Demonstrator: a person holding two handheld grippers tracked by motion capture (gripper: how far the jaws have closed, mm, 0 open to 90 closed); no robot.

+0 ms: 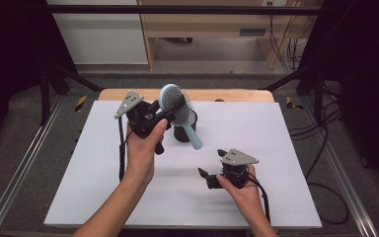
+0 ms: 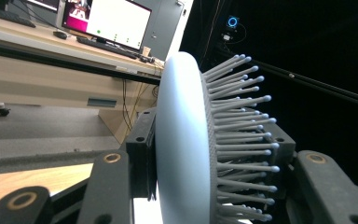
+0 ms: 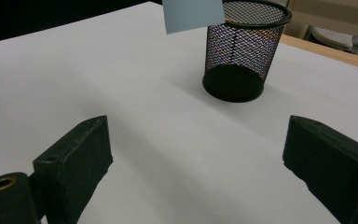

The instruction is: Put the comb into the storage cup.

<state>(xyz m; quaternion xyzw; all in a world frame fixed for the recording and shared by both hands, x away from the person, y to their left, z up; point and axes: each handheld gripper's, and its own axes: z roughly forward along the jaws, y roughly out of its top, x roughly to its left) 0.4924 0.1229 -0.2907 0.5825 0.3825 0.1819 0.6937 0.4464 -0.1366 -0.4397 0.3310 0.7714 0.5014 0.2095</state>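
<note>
Pale-blue paddle hairbrush (image 1: 176, 106) clamped by its head in left gripper (image 1: 164, 109), handle angled down just beside black mesh cup (image 1: 184, 129) | right gripper (image 1: 205, 174) wide, idle (near cup) | step: carrying brush to cup | next: likely aligning handle over rim, lowering.

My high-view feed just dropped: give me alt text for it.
The left claw, raised over a white table, grips a light blue brush by its head, handle slanting down in front of a black mesh cup. The right claw rests open on the table, nearer the person, holding nothing.
</note>
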